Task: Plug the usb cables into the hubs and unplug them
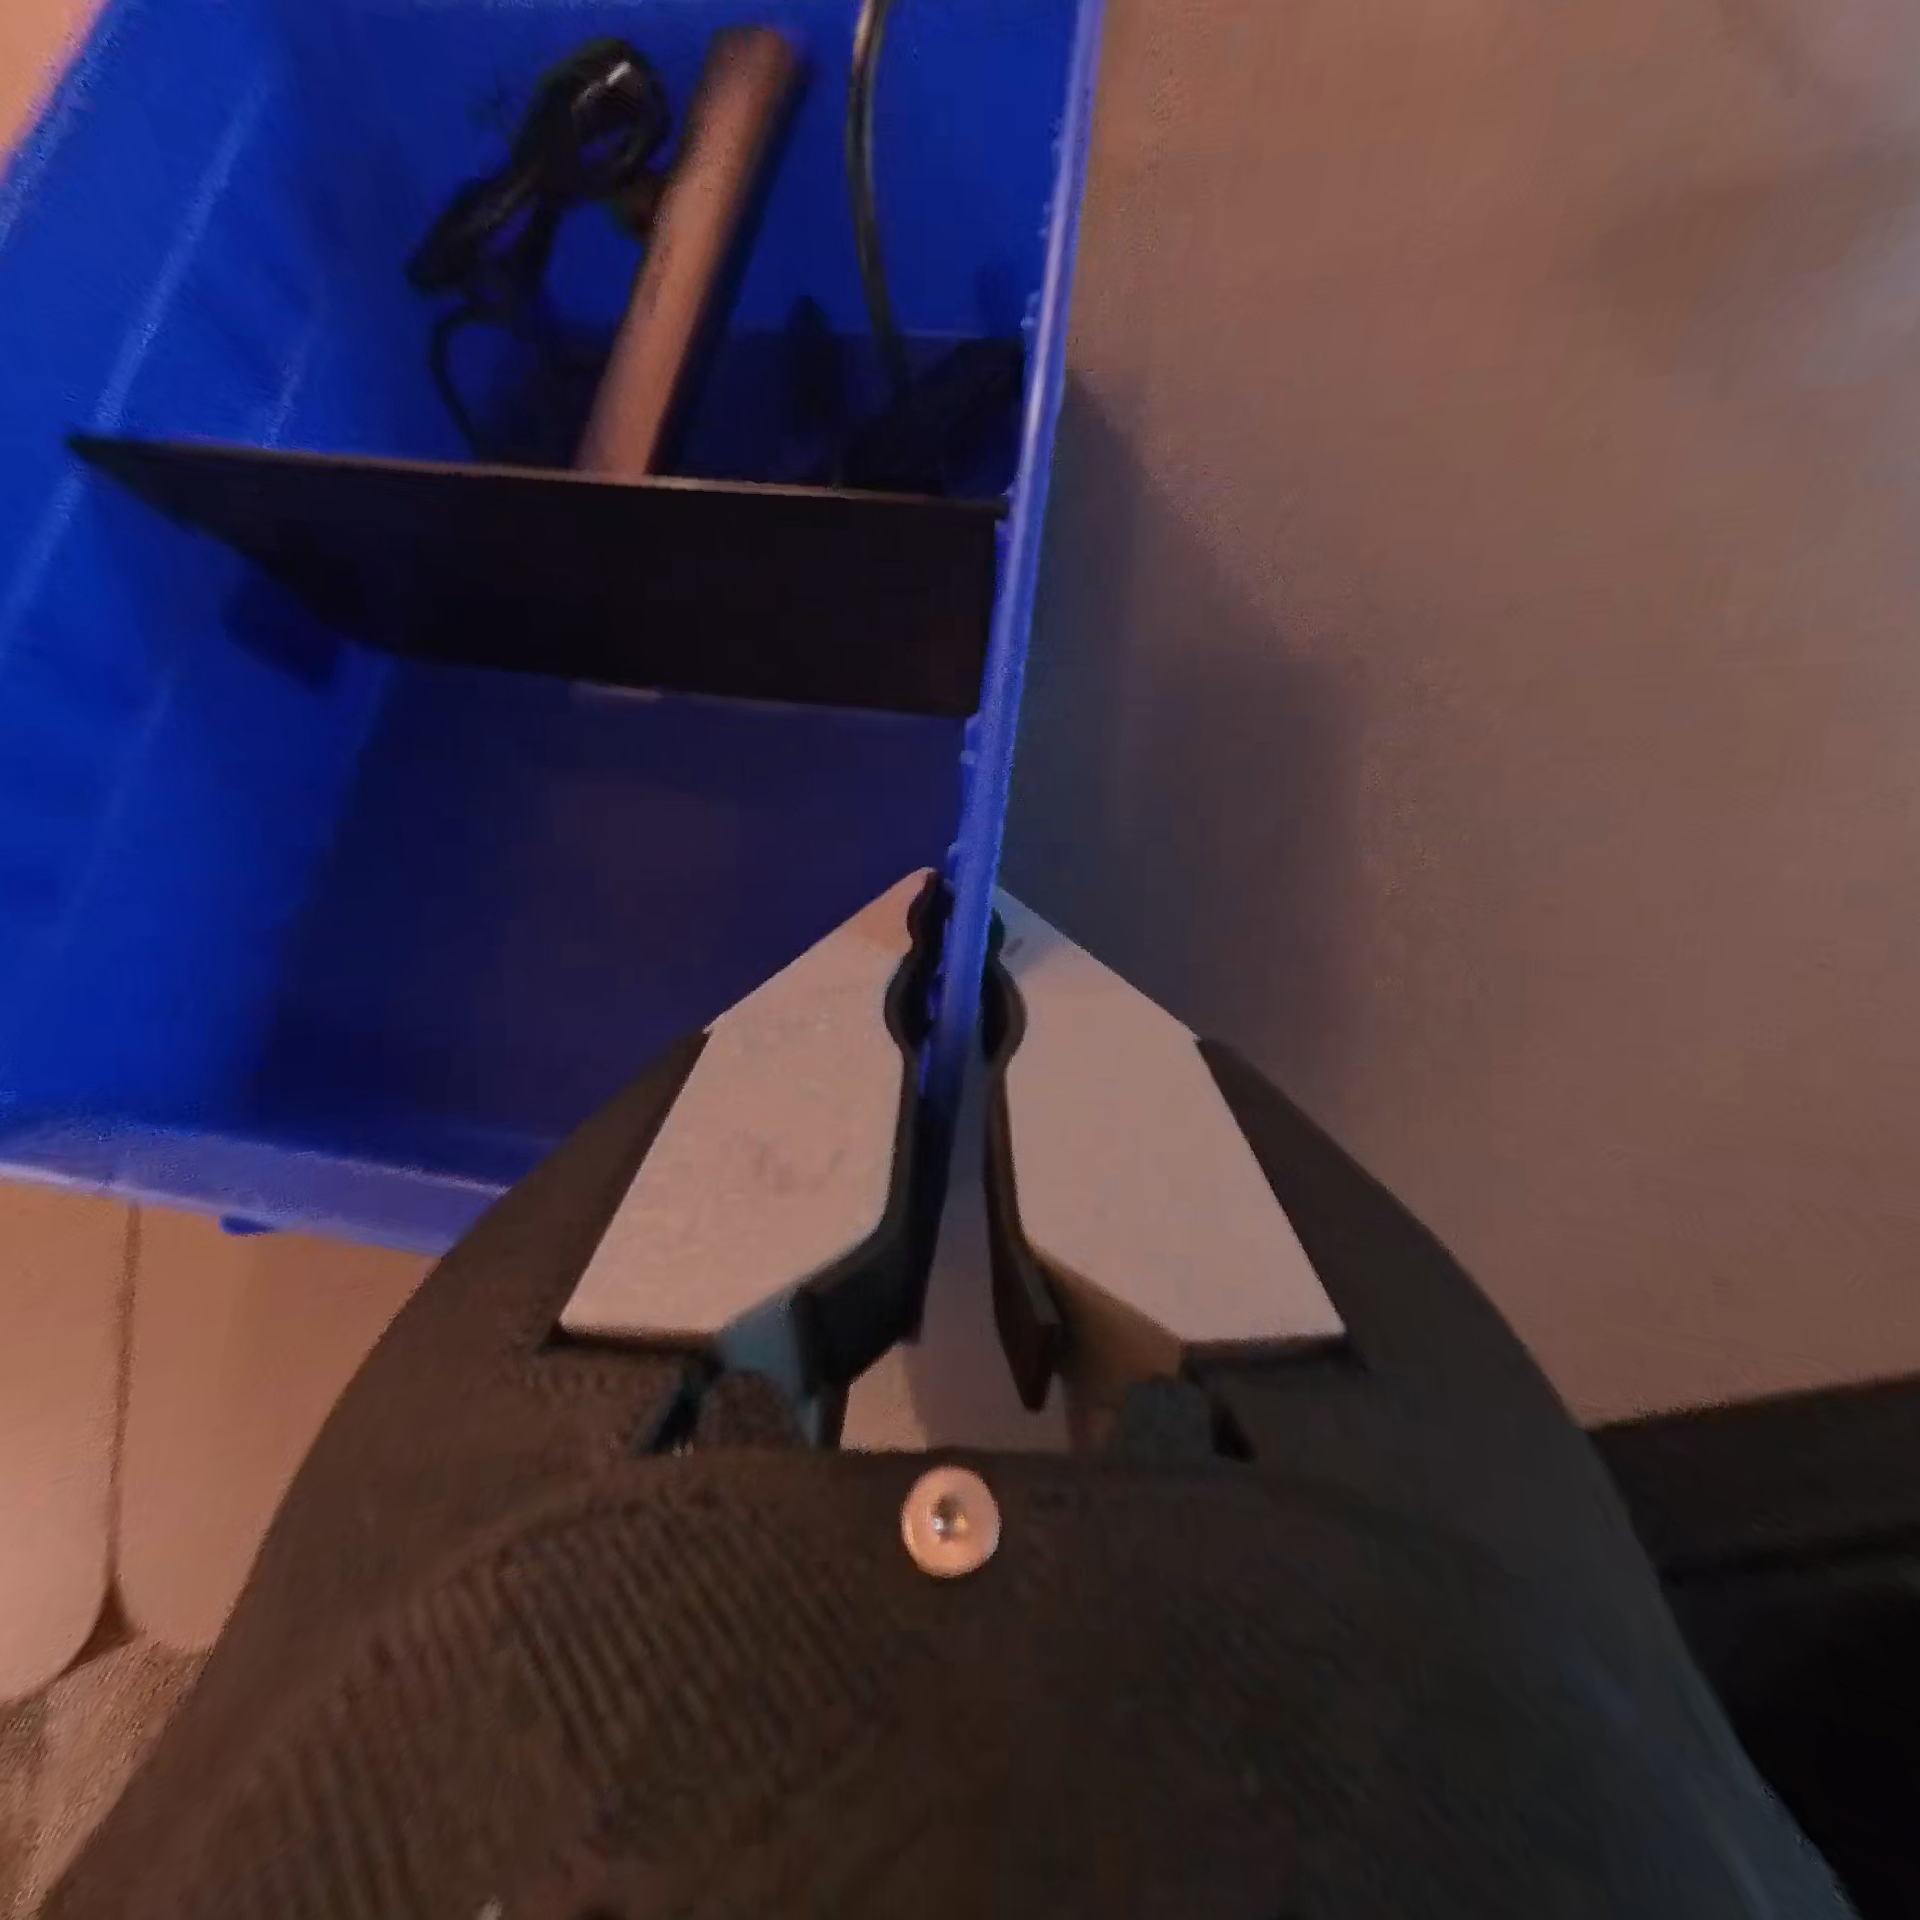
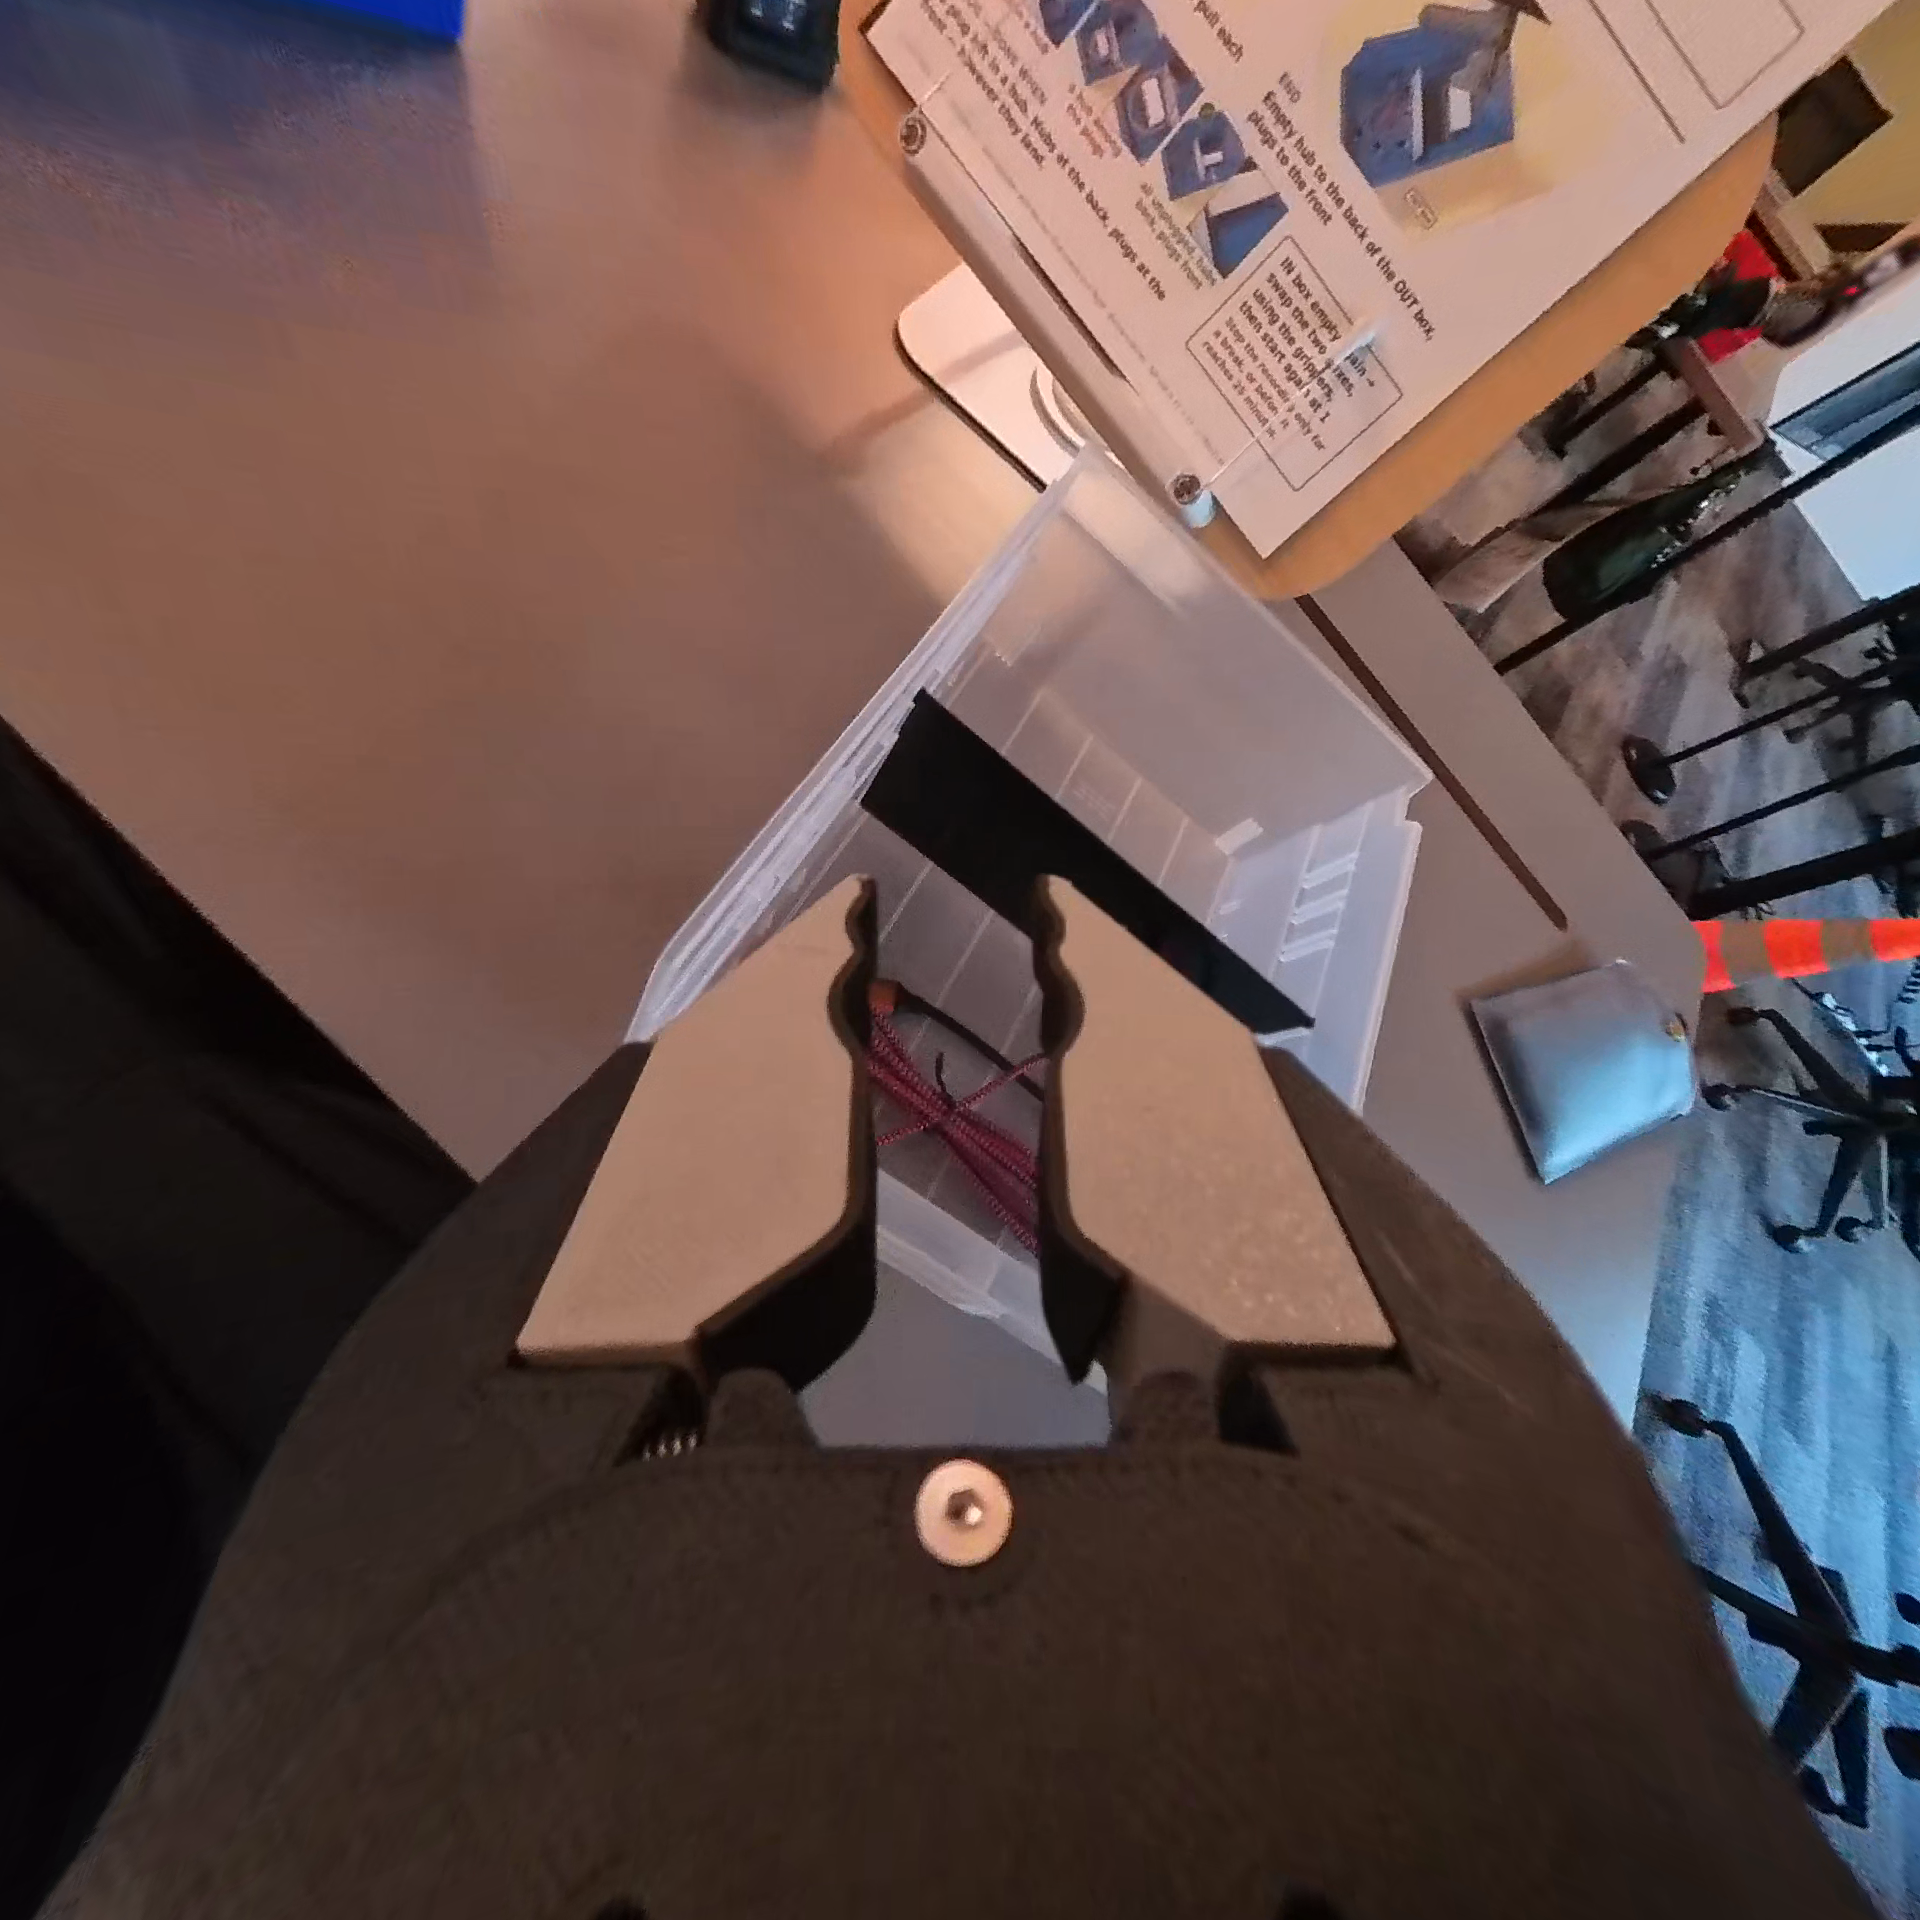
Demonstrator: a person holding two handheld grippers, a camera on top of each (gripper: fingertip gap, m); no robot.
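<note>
Hidden or unclear: the left wrist view is blurred; the blue box's left side and far end run off the frame. A dark shape behind its divider on the right cannot be identified. In the right wrist view, the cables show only through the gap between the fingers.

Left gripper (image 1: 961,935): black ribbed plastic body with pale finger plates, clenched on the thin right wall of the blue plastic box (image 1: 208,831), one finger inside and one outside.

Blue box contents: a flat black divider panel (image 1: 582,582) crosses it. Behind the panel lie a coiled black cable (image 1: 540,208), a long grey-brown bar that is probably a hub (image 1: 696,249), and a second thin black cable (image 1: 868,208) along the right wall. The near compartment shows only bare blue floor.

Right gripper (image 2: 951,904): same build, fingers parted and holding nothing, above the near end of a clear ribbed plastic box (image 2: 1164,665).

Clear box contents: a black divider panel (image 2: 1049,852) set across it; in the near compartment, a crossed bundle of red-and-black braided cable (image 2: 956,1132) beside a thin black cable.

Surroundings: a smooth tan table (image 2: 416,436), a printed instruction sheet on a wooden stand (image 2: 1299,239), and a small grey padded pouch (image 2: 1590,1070) near the table edge.
</note>
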